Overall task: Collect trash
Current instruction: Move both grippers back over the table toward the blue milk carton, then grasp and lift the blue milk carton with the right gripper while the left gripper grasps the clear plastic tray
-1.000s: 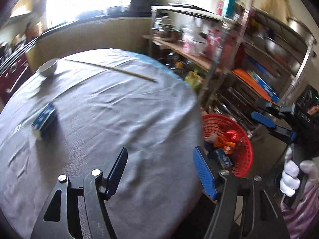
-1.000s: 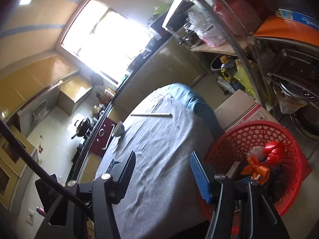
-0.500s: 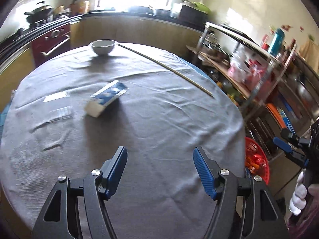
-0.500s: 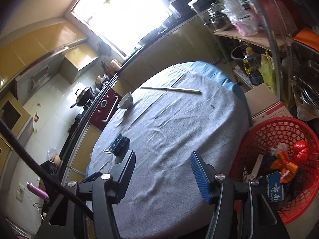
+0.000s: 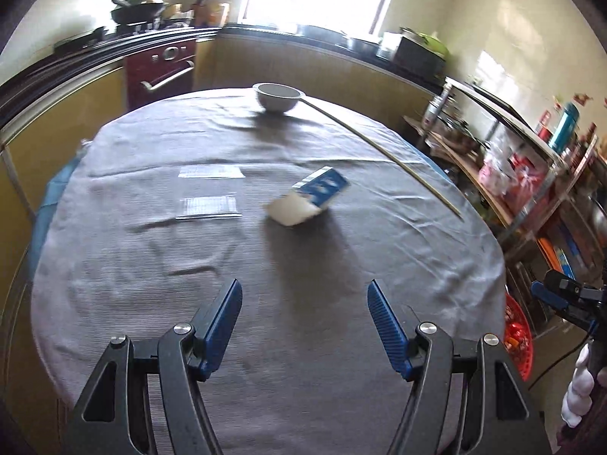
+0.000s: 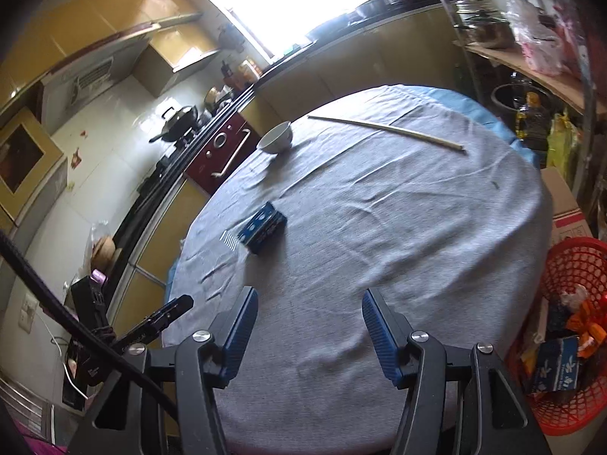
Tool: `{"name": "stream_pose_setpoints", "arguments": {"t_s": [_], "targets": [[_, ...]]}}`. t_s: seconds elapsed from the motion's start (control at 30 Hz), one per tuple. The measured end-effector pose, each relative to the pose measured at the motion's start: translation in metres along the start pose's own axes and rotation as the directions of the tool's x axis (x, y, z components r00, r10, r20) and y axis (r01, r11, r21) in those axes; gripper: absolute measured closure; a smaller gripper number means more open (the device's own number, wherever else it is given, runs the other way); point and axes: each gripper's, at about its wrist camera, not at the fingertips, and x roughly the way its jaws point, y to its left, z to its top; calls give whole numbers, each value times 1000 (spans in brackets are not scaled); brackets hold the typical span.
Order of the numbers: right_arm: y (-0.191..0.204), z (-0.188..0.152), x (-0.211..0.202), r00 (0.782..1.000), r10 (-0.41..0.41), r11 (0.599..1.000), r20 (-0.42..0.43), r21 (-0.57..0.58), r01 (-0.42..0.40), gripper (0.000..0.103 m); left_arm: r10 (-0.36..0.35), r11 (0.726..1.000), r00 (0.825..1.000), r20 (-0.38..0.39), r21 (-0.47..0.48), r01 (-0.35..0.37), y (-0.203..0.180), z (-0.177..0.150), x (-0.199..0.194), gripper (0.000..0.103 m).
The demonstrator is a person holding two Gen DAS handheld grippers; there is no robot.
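Ahead, slightly right of the wide-open, empty left gripper (image 5: 304, 320), the blue carton (image 5: 309, 196) lies diagonally; the right gripper (image 6: 310, 328), likewise open and empty, sits farther off.

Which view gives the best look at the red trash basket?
The right wrist view: the red basket sits beside the table, its mesh wall and the wrappers inside visible. The left wrist view shows only a red sliver past the table edge.

Red basket (image 5: 516, 337) mostly hidden behind surface (image 5: 265, 265) edge; in right wrist view, basket cut by frame edge. Blue carton (image 5: 311, 199) motion-blurred, print unreadable.
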Motion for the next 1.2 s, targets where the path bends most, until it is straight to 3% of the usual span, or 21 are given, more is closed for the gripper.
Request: {"name": "stream_pose_setpoints", "arguments": {"t_s": [0.33,0.67,0.83,0.97,1.07,1.13,1.2], "targets": [[53,17,77,991,52,998,-123,-40,-58,42,100,990,995,18,-104,-98,78,2,-9,33],[83,54,190,962,149,986,-228,104,-128,42,177,970,984,-3,-170,-175,134,-7,-13,33],[75,73,238,955,129,967,-266,247,-62,42,211,965,977,-11,-160,-210,148,-10,-18,33],[73,86,272,947,59,954,-316,297,40,42,224,962,975,-7,-158,-222,156,-7,-24,33],[80,94,295,926,-62,955,-372,247,163,41,226,965,974,3,-141,-223,157,1,-27,33],[86,96,306,921,-111,955,-372,217,203,41,218,970,976,14,-110,-215,154,10,-26,32],[99,96,313,911,-182,966,-370,106,236,42,203,978,979,34,-58,-201,151,23,-25,26]]}}
